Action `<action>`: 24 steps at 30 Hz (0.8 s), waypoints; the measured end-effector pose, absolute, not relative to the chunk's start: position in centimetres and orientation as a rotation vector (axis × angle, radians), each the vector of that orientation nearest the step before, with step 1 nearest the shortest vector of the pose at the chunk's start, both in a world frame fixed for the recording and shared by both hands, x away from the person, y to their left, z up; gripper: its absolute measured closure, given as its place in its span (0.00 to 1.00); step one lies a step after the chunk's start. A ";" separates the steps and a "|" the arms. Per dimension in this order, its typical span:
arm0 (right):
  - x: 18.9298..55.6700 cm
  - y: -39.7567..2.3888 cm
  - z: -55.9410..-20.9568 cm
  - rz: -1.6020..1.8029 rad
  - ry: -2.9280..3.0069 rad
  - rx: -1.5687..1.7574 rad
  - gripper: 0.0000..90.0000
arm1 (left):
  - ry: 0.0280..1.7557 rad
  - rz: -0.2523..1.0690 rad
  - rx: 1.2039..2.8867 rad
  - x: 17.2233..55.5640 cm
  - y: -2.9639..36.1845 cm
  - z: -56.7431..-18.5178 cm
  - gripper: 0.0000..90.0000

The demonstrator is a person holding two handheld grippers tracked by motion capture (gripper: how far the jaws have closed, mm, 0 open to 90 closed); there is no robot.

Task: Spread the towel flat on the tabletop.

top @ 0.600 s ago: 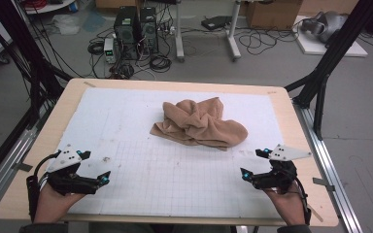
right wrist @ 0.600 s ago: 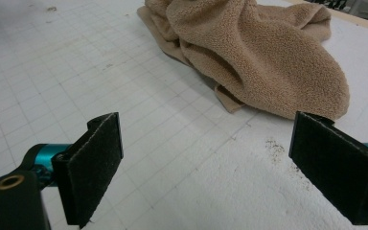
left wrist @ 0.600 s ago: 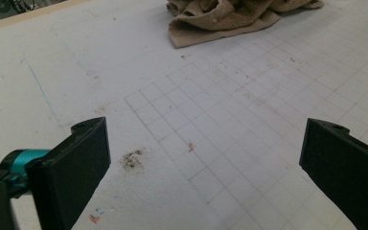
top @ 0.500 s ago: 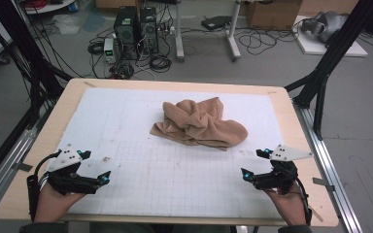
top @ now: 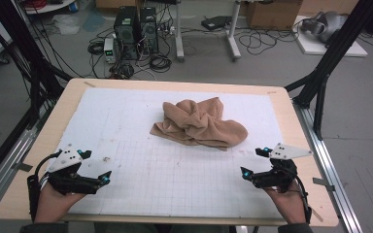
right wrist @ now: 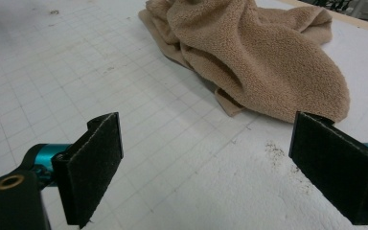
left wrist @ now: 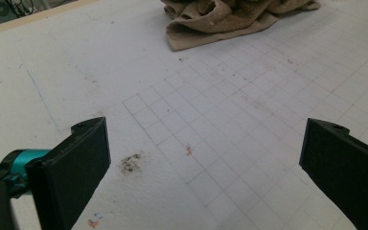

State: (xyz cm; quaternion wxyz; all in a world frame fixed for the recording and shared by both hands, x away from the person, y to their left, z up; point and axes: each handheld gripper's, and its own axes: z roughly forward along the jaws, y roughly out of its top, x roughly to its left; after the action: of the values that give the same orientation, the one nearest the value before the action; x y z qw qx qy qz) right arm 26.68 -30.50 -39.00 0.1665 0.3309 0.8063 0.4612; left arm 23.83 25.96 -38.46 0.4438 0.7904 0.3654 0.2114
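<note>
Tan towel (top: 199, 124) crumpled in a loose heap on the white gridded mat (top: 126, 111), a little past the middle of the table (top: 291, 104), toward the far edge. Folds bunched and overlapping, one rounded lobe spilling toward the right side.

Left gripper (top: 93, 167) low at the near left corner of the mat, held in a hand (top: 53, 204) coming in from the bottom edge. Jaws spread wide, nothing between them but bare mat and a small dark smudge (left wrist: 131, 163). Well apart from the towel (left wrist: 235, 19), seen far off at the top of the left gripper view.

Right gripper (top: 255, 162) low at the near right, also in a hand (top: 286, 201), pointed inward toward the cloth. Jaws wide apart, empty. Towel (right wrist: 258, 52) near but not touching, its rounded lobe just ahead of the right-hand jaw in the right gripper view. Dark specks (right wrist: 274, 149) on the mat between the jaws.
</note>
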 end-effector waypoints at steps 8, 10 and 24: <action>27.1 -29.7 -38.7 1.324 2.305 0.928 0.12 | 0.897 0.520 1.955 24.1 25.9 -38.5 0.04; 27.3 -29.5 -38.7 1.326 2.308 0.923 0.12 | 0.891 0.517 1.959 24.1 25.9 -38.5 0.04; 32.1 -25.8 -36.5 1.343 2.358 0.838 0.12 | 0.881 0.511 1.946 24.2 25.7 -38.4 0.04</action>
State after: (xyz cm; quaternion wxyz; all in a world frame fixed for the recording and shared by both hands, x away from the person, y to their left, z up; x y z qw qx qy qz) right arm 32.14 -25.79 -36.53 0.1501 0.2918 0.8209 0.4674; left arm 24.21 25.72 -38.36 0.4550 0.7890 0.3570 0.2072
